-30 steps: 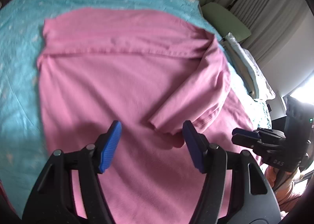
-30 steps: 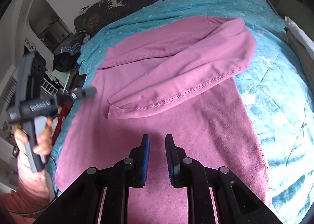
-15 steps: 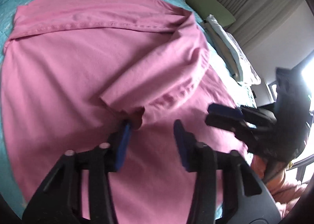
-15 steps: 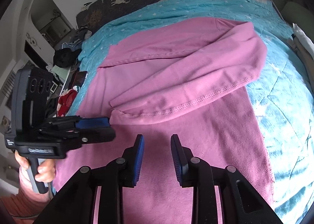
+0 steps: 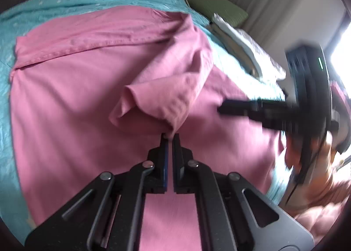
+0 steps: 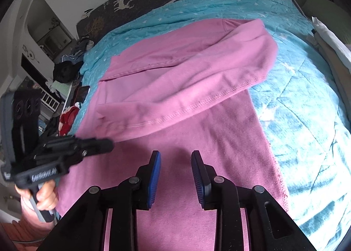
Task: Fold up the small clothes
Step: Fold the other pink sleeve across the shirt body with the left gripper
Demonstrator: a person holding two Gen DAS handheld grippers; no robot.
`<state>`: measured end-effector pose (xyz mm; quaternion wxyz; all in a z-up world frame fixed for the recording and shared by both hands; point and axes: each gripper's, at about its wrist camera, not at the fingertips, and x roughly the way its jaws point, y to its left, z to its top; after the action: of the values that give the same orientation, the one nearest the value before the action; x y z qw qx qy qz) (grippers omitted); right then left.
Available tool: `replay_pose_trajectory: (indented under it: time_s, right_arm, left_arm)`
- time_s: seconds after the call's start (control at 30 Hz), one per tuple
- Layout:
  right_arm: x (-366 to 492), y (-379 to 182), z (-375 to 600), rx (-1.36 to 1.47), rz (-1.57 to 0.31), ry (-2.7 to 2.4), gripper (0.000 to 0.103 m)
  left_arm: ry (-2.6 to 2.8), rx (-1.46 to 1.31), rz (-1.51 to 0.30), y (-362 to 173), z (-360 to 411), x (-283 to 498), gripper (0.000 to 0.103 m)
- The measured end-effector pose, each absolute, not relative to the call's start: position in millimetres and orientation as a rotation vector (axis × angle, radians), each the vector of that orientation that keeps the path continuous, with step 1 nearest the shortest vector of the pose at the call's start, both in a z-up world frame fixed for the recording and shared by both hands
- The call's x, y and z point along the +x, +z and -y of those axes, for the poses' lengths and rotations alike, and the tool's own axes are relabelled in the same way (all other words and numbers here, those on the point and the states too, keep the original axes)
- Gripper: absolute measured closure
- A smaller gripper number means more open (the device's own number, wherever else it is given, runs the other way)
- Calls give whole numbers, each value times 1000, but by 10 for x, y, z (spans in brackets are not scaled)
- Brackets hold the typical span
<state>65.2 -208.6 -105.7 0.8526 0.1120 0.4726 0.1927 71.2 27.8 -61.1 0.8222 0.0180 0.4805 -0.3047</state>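
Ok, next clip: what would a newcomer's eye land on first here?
The big pink top spread over the turquoise blanket, one sleeve folded across it. Then the left gripper, pinched shut on that sleeve's cuff, while the right gripper hovers open above the lower body.

Pink shirt (image 6: 219, 152) — sleeve folded across.

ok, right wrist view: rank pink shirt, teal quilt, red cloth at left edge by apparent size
1. pink shirt
2. teal quilt; close to the shirt, partly covered, so unsure
3. red cloth, smallest by far, though farther away
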Motion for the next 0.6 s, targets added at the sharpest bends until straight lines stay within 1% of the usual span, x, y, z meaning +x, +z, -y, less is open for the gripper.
replay_pose_trajectory:
  time_s: [0.13,0.2,0.23,0.3,0.47,0.5,0.53,0.6]
  right_arm:
    - [673,-1083,2112,246,-1007,402,74]
    - [693,-1092,2110,257,-1012,408,72]
    - [699,-1094,2111,263,-1012,411,68]
    - [710,-1094,2114,278,-1012,417,65]
    - [687,-1037,1989,241,-1001,450,64]
    - [687,-1026,1945,222,-1000,456,63]
    - [687,-1021,1916,207,-998,456,62]
    - [696,-1023,1878,197,-997,453,61]
  left_arm:
    - [-665,110,-1065,-742,-369,506,97]
    - [-655,69,-1077,-738,-443,512,90]
    - [-644,44,-1083,-729,-484,546,86]
    - [-586,-10,-1079,-694,-578,665,82]
    - [-553,-144,-1070,-594,-675,908,81]
    - [-589,-156,-1079,-588,-633,944,78]
    - [-606,-159,-1093,-602,-583,975,70]
    - [-600,-159,-1138,-676,-480,1034,60]
